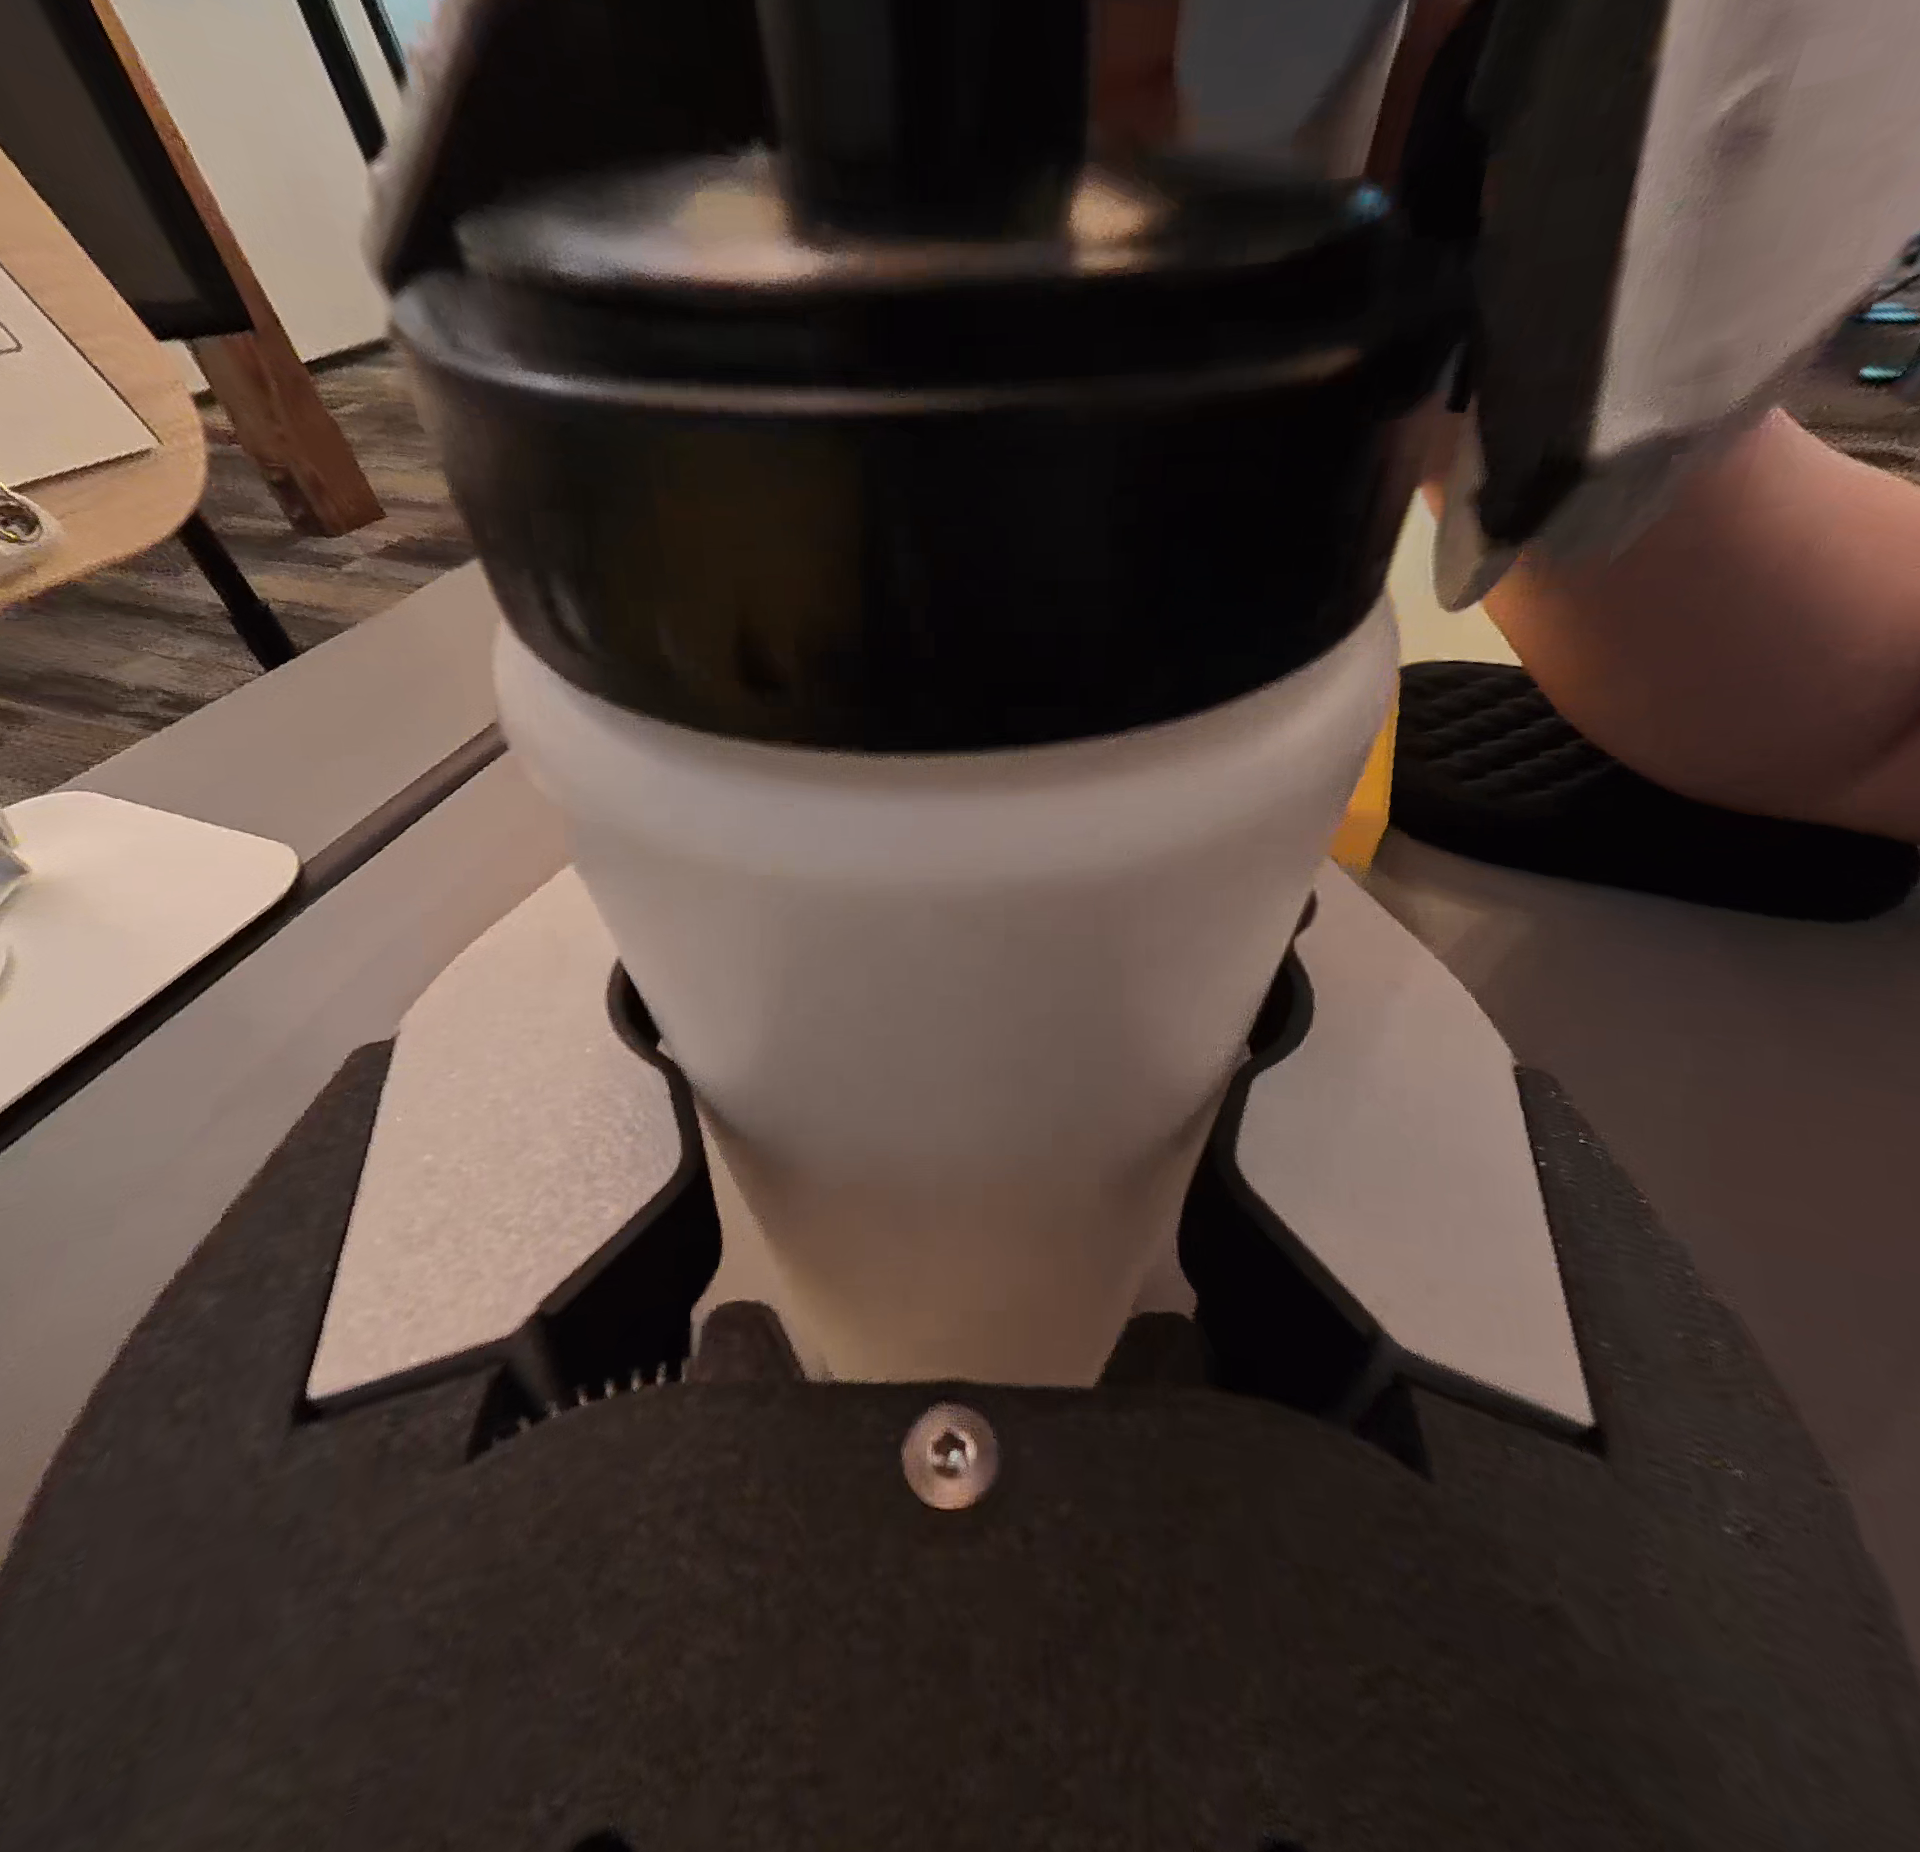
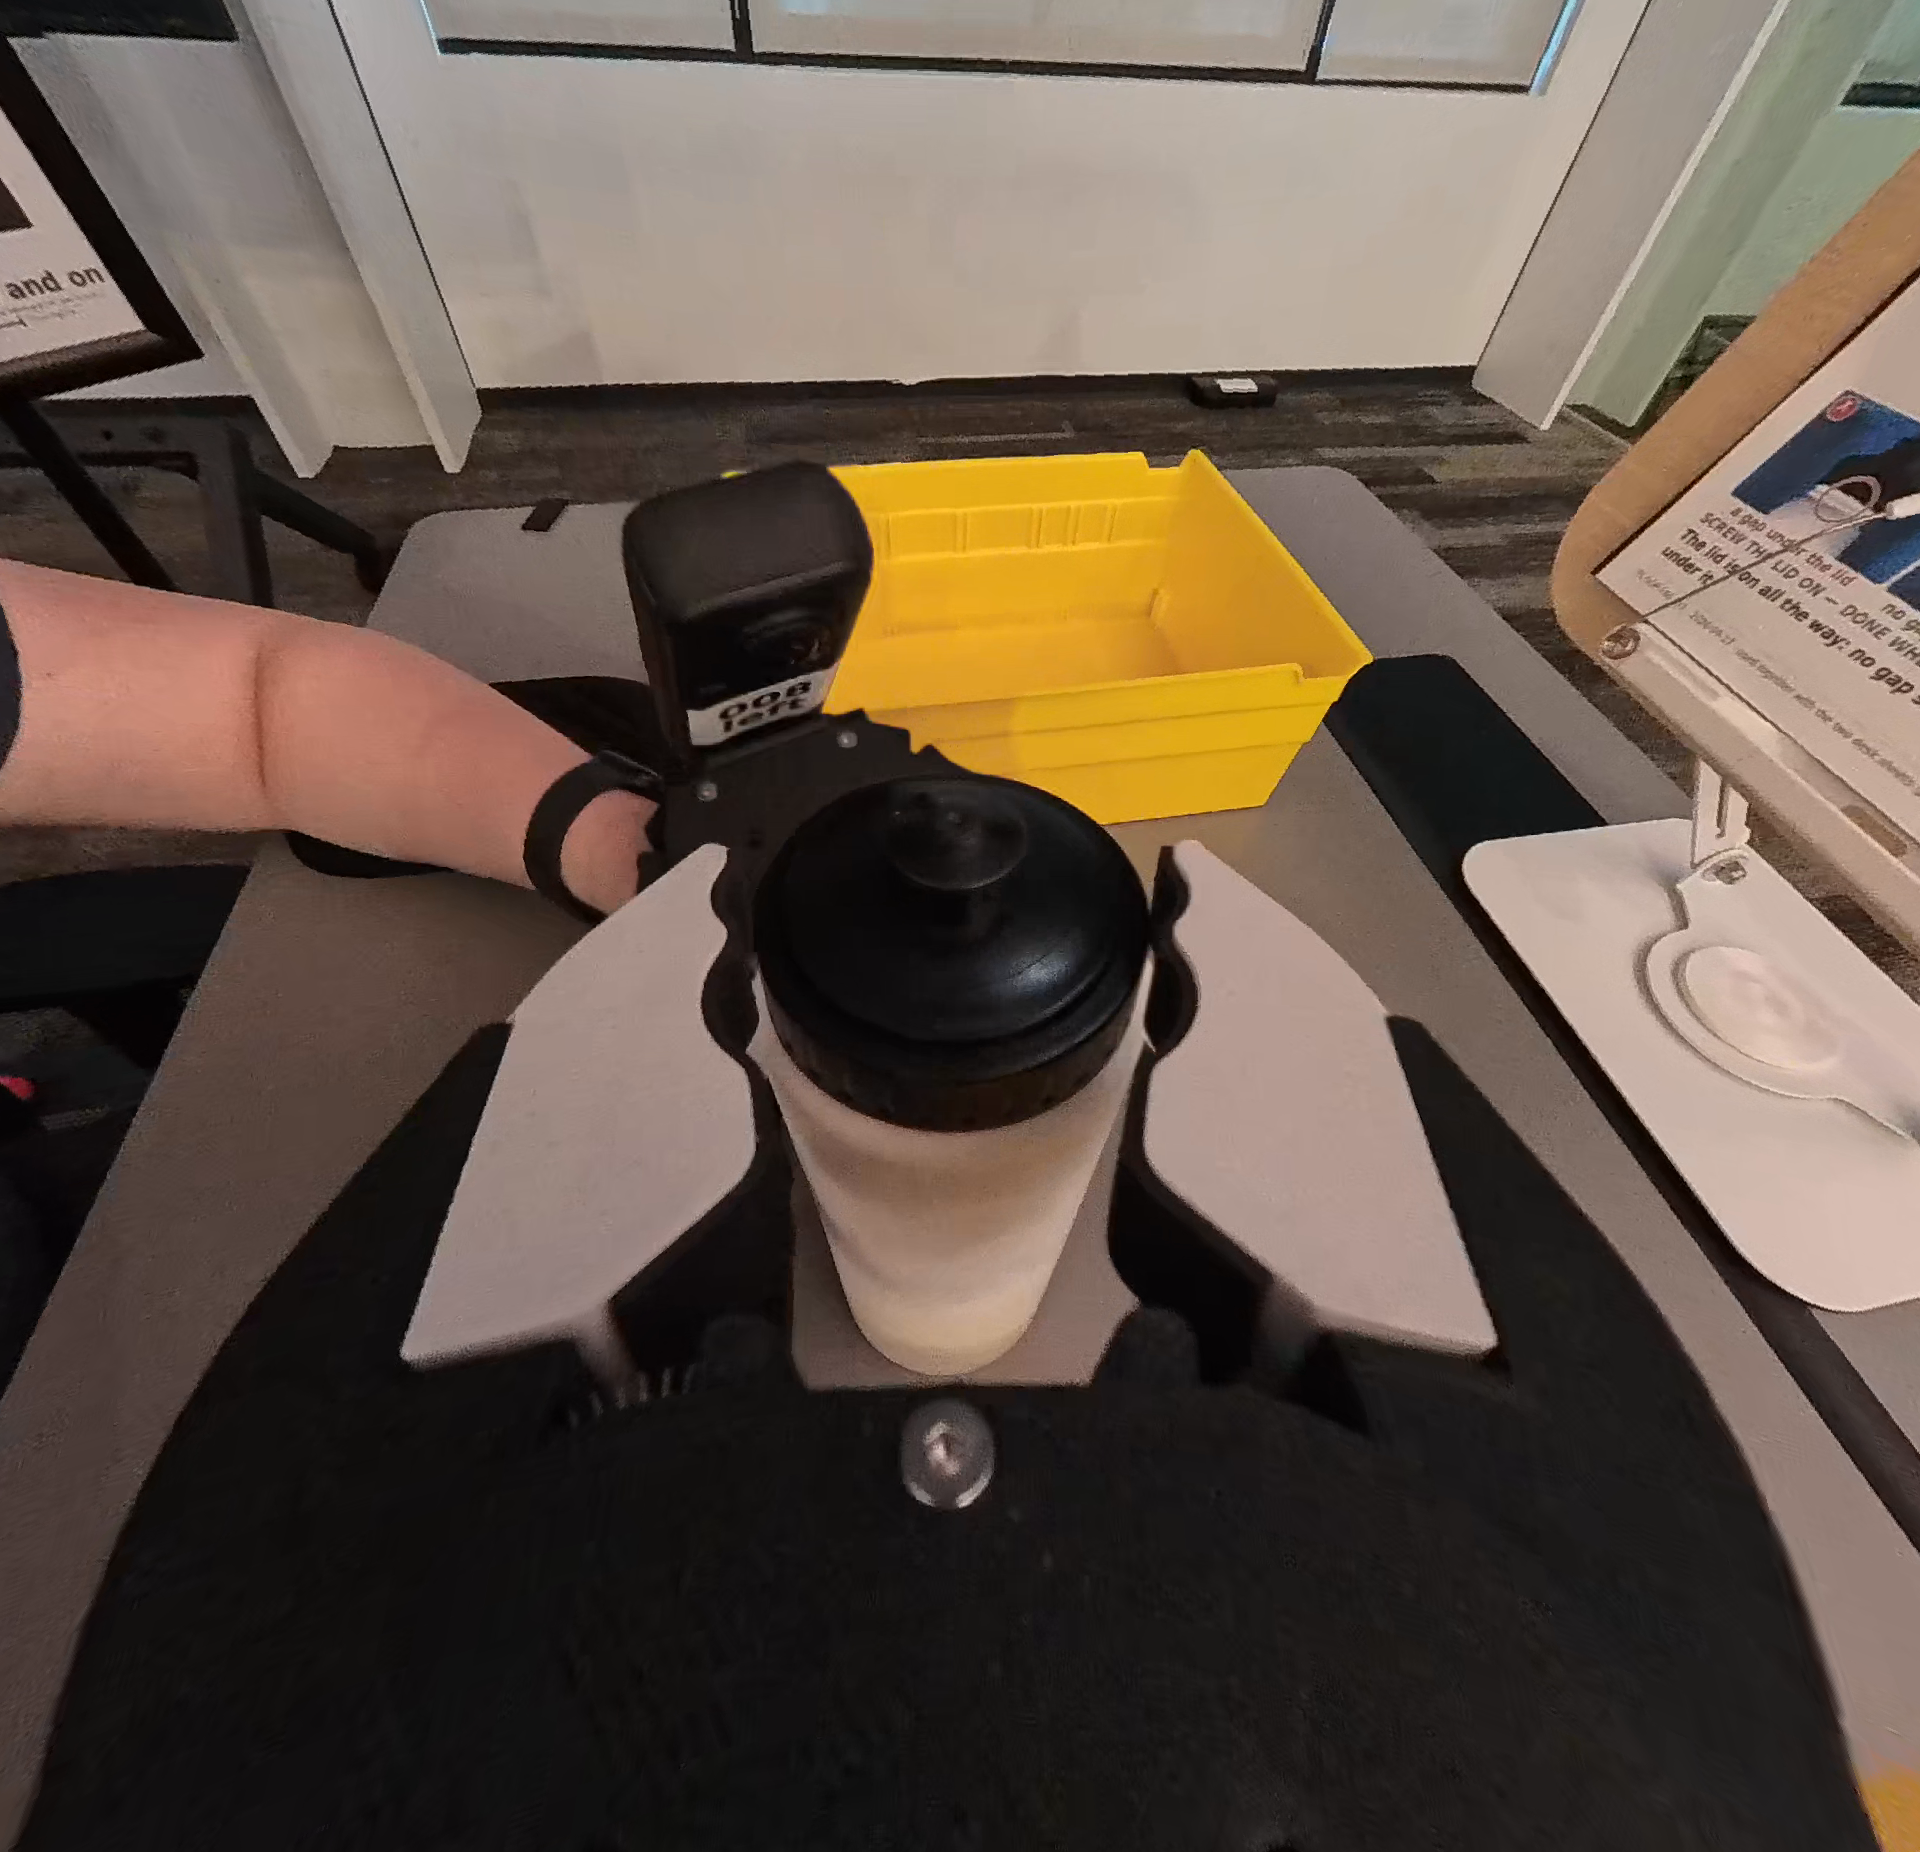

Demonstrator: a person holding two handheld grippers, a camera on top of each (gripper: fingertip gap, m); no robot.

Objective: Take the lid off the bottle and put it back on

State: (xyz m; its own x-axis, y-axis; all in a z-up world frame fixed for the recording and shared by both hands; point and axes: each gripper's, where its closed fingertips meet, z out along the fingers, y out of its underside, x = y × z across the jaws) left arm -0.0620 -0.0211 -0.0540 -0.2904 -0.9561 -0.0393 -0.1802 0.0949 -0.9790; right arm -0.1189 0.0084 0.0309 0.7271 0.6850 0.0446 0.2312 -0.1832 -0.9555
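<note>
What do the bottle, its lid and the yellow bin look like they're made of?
Bottle: likely soft plastic, matte, milky and translucent. Lid: probably hard black plastic, glossy highlights, fine ridges round its rim. Yellow bin: seemingly rigid moulded plastic, smooth, with ribbed walls.

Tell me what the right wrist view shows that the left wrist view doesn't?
Only the right wrist view shows the whole yellow bin, a white stand holding an instruction sheet, and the camera on the left tool. Only the left wrist view shows a wooden table leg and a black mesh pad under a forearm. Both show the white bottle with its black lid on.
</note>
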